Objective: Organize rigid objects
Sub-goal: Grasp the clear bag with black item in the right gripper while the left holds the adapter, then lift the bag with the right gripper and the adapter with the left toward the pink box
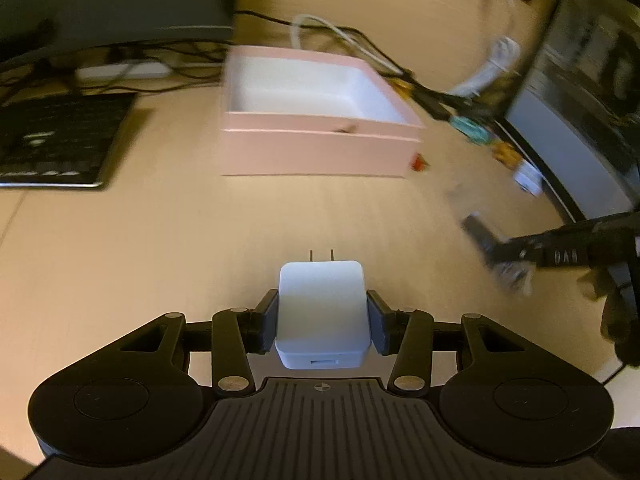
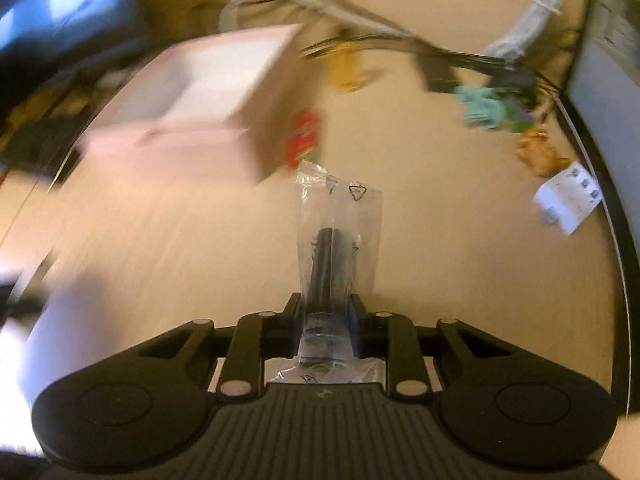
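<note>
On the wooden desk (image 1: 160,240), ahead of both grippers, stands an open pink box (image 1: 320,140); its white interior shows nothing inside, though the picture is blurred.

Left gripper (image 1: 322,320): clamped on a white plug adapter (image 1: 320,316), pads pressing its two flanks. Prongs point forward toward the box, USB port faces the camera. Adapter is held clear of the desk surface, box well ahead of it.

Right gripper (image 2: 325,320): clenched on a clear plastic bag (image 2: 340,216) holding a black cylindrical part (image 2: 326,264). Part lies lengthwise between the fingers; bag's free end sticks out forward, ending near the box's near corner.

Beside that corner: a small red object (image 2: 304,136). Further right: cable bundle (image 2: 460,56), teal connector (image 2: 480,108), white tag (image 2: 568,200). Keyboard (image 1: 56,140) left of the box.
</note>
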### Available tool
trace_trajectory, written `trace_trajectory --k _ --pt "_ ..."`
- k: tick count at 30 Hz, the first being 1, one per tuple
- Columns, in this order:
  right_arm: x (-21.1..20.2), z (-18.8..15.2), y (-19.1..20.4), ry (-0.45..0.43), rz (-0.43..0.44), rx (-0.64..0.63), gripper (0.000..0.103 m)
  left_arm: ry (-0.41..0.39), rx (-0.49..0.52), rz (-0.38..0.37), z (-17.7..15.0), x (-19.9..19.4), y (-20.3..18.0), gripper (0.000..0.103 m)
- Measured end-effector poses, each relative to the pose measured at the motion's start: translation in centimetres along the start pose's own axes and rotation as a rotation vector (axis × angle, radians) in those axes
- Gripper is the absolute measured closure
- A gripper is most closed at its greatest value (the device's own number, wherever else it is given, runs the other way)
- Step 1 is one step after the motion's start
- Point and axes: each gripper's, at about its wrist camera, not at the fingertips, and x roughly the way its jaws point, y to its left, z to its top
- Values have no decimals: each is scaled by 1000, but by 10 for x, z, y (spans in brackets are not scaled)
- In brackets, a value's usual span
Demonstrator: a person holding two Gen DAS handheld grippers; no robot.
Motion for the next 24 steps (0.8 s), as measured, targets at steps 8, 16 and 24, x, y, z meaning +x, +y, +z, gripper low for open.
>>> trace_trajectory --k 8,16,24 --pt "5 -7 21 -10 -25 34 79 53 69 -34 -6 11 -8 53" --pt "-9 8 32 17 190 167 80 42 18 -28 0 -1 6 53" --pt "-77 32 53 -154 313 86 80 -50 40 -22 23 -21 4 53"
